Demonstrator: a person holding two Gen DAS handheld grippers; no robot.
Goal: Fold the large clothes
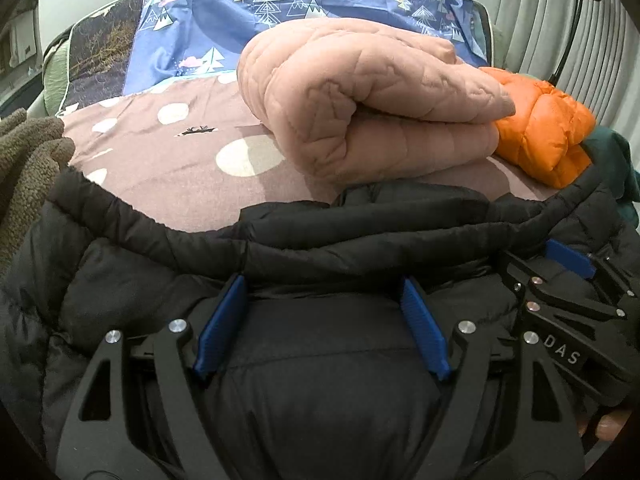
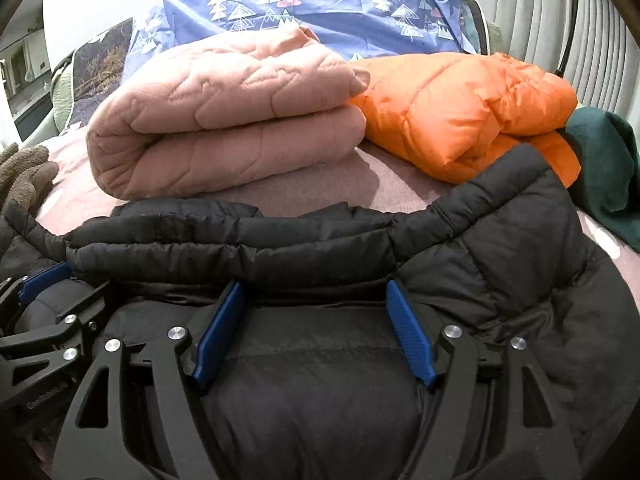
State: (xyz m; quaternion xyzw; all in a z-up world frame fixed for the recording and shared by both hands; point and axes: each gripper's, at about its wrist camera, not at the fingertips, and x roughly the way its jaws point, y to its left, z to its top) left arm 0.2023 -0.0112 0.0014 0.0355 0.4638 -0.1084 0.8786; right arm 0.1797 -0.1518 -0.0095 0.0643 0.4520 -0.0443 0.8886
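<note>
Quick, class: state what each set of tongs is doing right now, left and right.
Left tongs: open, resting on the black puffer jacket, gripping nothing.
Right tongs: open, on the same jacket, gripping nothing.

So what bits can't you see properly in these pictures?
- Black puffer jacket: its lower part runs off the bottom edge in both wrist views, behind the left gripper and right gripper.
- Green garment: cut off by the right edge; its type is unclear.
- Brown fleecy fabric: cut off at the left edge.
- Orange puffer: partly behind the pink quilt in the left view.
</note>
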